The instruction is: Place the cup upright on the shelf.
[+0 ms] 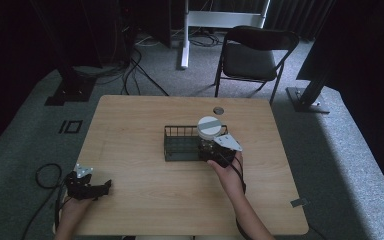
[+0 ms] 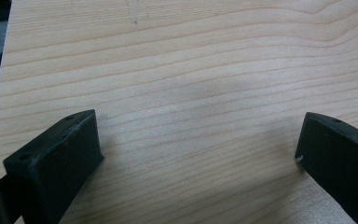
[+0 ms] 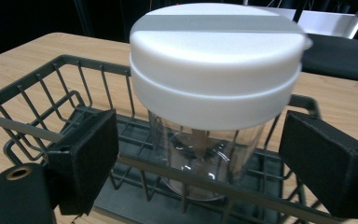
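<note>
On the pale wood-grain table point(image 1: 140, 190) a dark wire basket point(image 1: 180, 145) holds a clear jar with a wide white lid point(image 3: 214, 60) at its right end — the right gripper view reveals its transparent, seemingly ribbed wall — flanked by the right gripper point(image 3: 196, 163), jaws spread, while the left gripper point(image 2: 198, 154) rests splayed at the near-left corner.

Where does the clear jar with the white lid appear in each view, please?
High view: the clear jar stands right of centre, in the right end of the wire basket, just ahead of the right hand-held gripper.
Left gripper view: bare wooden table between the open jaws; the jar is not in it.
Right gripper view: the jar is central, between the open jaws, inside the basket.
Shared landmark: the wooden table.
</note>
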